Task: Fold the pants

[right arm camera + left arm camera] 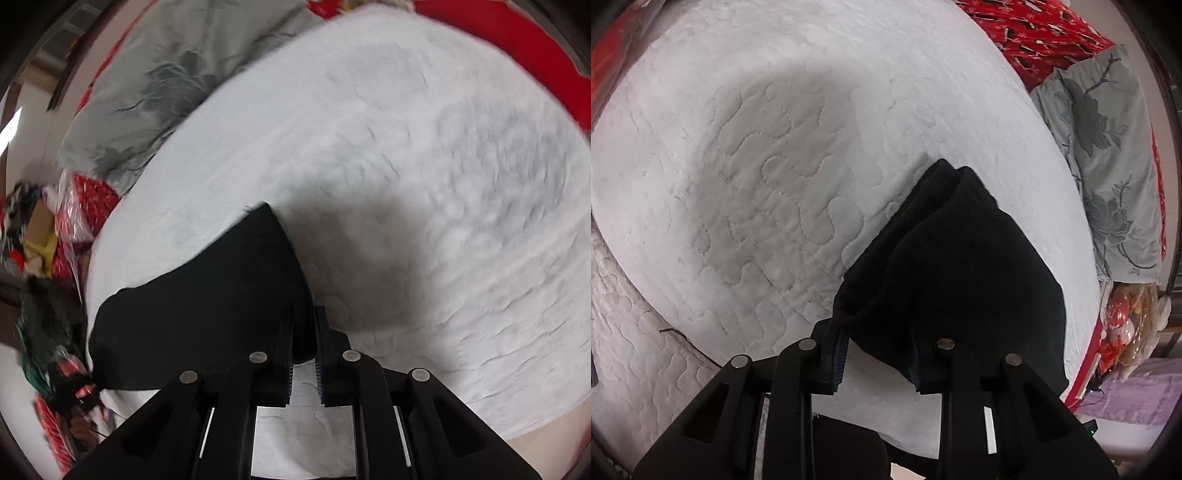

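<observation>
The black pants point(960, 266) lay folded on the white quilted bedspread point(738, 184). The left gripper point(879, 354) stood spread around their near edge; the right gripper point(304, 325) pinched a corner. Likely next: lifting both ends together for another fold.

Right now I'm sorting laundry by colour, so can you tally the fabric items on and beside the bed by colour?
Black: 1, the folded pants
White: 1, the quilted bed cover
Grey floral: 1, the pillow
Red patterned: 1, the cloth past the pillow
Total: 4
The clutter beside the bed is too blurred to count.
</observation>
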`<move>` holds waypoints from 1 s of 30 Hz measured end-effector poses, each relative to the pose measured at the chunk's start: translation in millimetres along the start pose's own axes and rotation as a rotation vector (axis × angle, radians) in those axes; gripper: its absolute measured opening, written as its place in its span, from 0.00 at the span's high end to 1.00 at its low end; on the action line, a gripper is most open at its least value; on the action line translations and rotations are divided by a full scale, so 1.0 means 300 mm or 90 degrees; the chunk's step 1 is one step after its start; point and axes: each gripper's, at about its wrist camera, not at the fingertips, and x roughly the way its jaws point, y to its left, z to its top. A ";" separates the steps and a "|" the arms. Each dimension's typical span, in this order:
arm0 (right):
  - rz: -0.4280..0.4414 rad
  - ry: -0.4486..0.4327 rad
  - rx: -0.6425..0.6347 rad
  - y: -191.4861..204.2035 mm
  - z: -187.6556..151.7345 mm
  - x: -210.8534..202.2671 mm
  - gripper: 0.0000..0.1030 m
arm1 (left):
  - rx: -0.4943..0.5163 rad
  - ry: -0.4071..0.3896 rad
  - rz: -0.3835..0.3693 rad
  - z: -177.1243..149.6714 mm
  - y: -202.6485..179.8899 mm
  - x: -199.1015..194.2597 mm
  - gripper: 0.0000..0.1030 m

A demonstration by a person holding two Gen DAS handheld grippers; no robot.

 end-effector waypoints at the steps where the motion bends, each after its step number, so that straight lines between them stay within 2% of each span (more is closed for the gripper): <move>1: 0.009 -0.002 0.009 -0.003 -0.001 -0.003 0.84 | -0.002 0.004 -0.008 -0.004 0.002 -0.006 0.74; 2: 0.013 0.002 0.013 -0.003 0.000 -0.011 0.82 | -0.010 0.008 -0.025 -0.015 0.009 -0.018 0.73; 5: 0.015 -0.007 0.008 -0.005 0.003 -0.064 0.69 | -0.020 0.012 -0.050 -0.086 0.017 -0.060 0.73; 7: 0.022 -0.020 0.008 -0.018 0.008 -0.099 0.61 | 0.002 0.001 -0.049 -0.163 -0.024 -0.086 0.73; 9: 0.024 -0.030 0.012 -0.032 0.025 -0.125 0.59 | 0.034 -0.003 -0.050 -0.226 -0.092 -0.093 0.66; 11: 0.026 -0.032 0.014 -0.045 0.044 -0.134 0.58 | 0.080 -0.002 -0.049 -0.304 -0.201 -0.076 0.50; 13: 0.031 -0.031 0.016 -0.052 0.064 -0.136 0.58 | 0.122 0.005 -0.054 -0.385 -0.313 -0.047 0.48; 15: 0.039 -0.027 0.015 -0.053 0.081 -0.135 0.58 | 0.165 0.039 -0.068 -0.473 -0.452 0.019 0.47; 17: 0.046 -0.024 0.011 -0.052 0.097 -0.130 0.58 | 0.181 0.077 -0.081 -0.546 -0.576 0.090 0.47; 19: 0.049 -0.020 0.004 -0.061 0.111 -0.128 0.53 | 0.188 0.117 -0.095 -0.626 -0.680 0.161 0.47; 21: 0.053 -0.010 0.005 -0.072 0.126 -0.115 0.52 | 0.181 0.148 -0.114 -0.695 -0.771 0.225 0.47; 25: 0.071 0.007 0.007 -0.082 0.155 -0.089 0.52 | 0.137 0.176 -0.140 -0.814 -0.895 0.321 0.47; 27: 0.079 0.015 0.002 -0.084 0.173 -0.079 0.52 | 0.109 0.198 -0.151 -0.855 -0.935 0.367 0.47; 30: 0.095 0.028 0.003 -0.093 0.198 -0.062 0.52 | 0.062 0.217 -0.160 -0.910 -0.930 0.405 0.47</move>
